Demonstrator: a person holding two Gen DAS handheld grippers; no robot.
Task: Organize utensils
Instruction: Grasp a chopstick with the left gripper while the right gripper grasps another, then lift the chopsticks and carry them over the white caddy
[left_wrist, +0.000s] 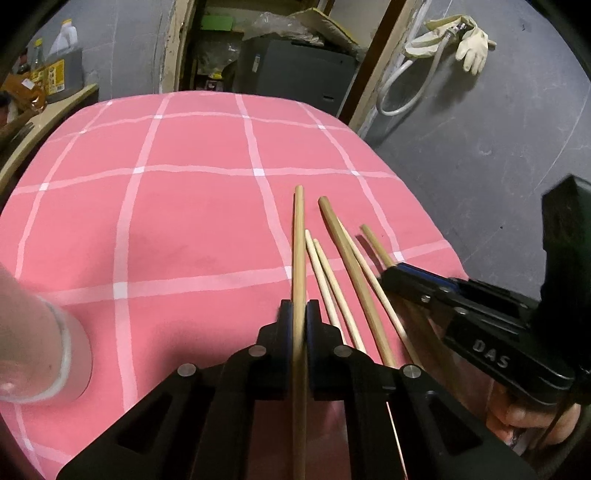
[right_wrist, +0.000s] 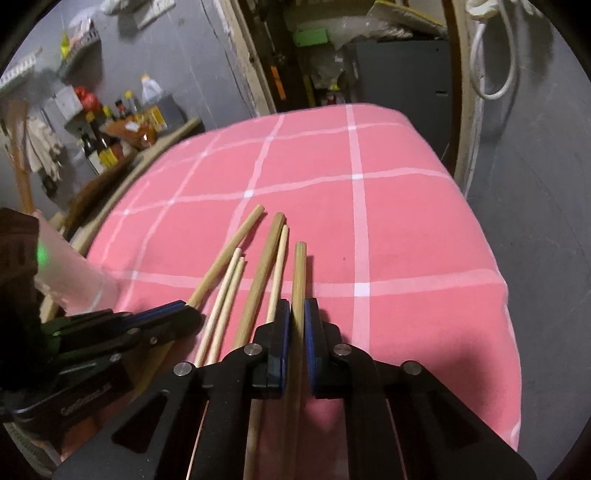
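Several wooden chopsticks lie side by side on the pink checked tablecloth (left_wrist: 166, 221). My left gripper (left_wrist: 299, 314) is shut on one thick chopstick (left_wrist: 298, 251), the leftmost of the row; it shows in the right wrist view (right_wrist: 229, 254) too. My right gripper (right_wrist: 297, 314) is shut on another thick chopstick (right_wrist: 298, 273), the rightmost; its tip shows in the left wrist view (left_wrist: 375, 243). Between them lie two thin pale sticks (left_wrist: 325, 273), a thick one (left_wrist: 347, 266) and another thin one. The right gripper (left_wrist: 391, 273) appears in the left view, the left gripper (right_wrist: 192, 310) in the right view.
A clear glass tumbler (left_wrist: 40, 350) stands on the cloth at the left, also blurred in the right wrist view (right_wrist: 70, 273). The table's right edge (right_wrist: 506, 295) drops to a grey floor. A shelf with bottles (right_wrist: 107, 140) stands to the left; a doorway with clutter lies beyond.
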